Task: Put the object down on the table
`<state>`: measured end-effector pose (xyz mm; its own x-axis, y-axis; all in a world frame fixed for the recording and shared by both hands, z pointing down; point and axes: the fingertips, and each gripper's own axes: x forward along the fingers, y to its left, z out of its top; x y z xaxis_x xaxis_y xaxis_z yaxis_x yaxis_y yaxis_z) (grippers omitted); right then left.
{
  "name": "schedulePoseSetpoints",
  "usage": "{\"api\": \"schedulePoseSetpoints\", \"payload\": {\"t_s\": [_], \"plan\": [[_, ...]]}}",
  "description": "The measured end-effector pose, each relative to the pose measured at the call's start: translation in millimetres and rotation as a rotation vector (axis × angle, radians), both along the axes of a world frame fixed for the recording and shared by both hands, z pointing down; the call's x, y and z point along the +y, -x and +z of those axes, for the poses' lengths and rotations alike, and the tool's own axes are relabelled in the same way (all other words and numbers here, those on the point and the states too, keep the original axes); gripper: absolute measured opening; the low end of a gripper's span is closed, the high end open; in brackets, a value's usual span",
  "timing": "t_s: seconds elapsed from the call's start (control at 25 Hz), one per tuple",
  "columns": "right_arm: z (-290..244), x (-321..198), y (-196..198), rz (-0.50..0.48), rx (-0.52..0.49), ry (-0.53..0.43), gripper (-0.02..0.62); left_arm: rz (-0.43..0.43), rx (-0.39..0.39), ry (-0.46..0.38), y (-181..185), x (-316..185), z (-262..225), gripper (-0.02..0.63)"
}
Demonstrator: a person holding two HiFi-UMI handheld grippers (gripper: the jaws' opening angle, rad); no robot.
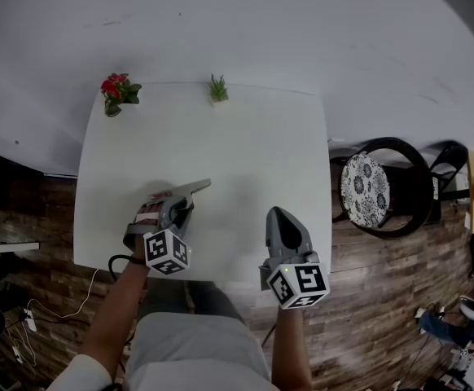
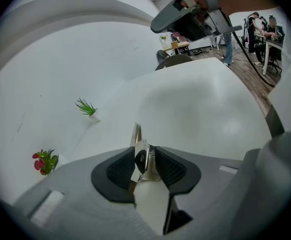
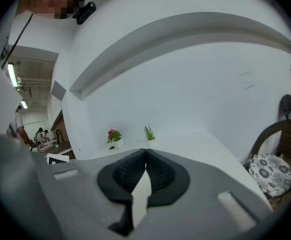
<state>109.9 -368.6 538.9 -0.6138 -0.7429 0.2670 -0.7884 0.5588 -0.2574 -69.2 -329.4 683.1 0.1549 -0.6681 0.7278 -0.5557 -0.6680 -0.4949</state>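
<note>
Left claw (image 2: pixel 144 163) spread; thin metal object (image 2: pixel 137 143) stands loose inside it, at counter's (image 1: pixel 253 137) 7 o'clock. Right claw (image 3: pixel 146 160) pressed together, empty. Risk: object snags on withdrawal and topples.

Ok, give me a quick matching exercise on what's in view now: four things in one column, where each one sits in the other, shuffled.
Things:
1. red-flowered potted plant
2. green spiky potted plant
3. round floral-patterned cushion
4. thin silvery metal object

Places:
A. between the jaws of the left tool
B. on the dark chair right of the white table
C. the table's far-left corner
D. middle of the table's far edge

Pairs: 1-C, 2-D, 3-B, 4-A
</note>
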Motion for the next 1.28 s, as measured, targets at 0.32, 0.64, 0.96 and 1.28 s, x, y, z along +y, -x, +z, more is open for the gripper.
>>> {"api": "schedulePoseSetpoints", "payload": {"t_s": [0.32,0.64,0.96,1.28], "plan": [[-5.2,3.0,0.4,0.001,0.002,-0.007,0.000,-0.079,0.167,0.012,-1.2,7.5,-12.5,0.169],[-12.6,10.5,5.7,-0.001,-0.002,-0.021,0.000,-0.186,0.323,0.000,10.5,18.5,-27.5,0.167],[-26.7,16.3,16.0,-0.007,-0.008,-0.049,0.000,-0.322,0.442,-0.052,32.1,30.8,-53.9,0.146],[-38.9,23.0,24.3,-0.016,-0.009,-0.072,0.000,-0.421,0.519,-0.139,59.0,40.2,-87.8,0.087]]}}
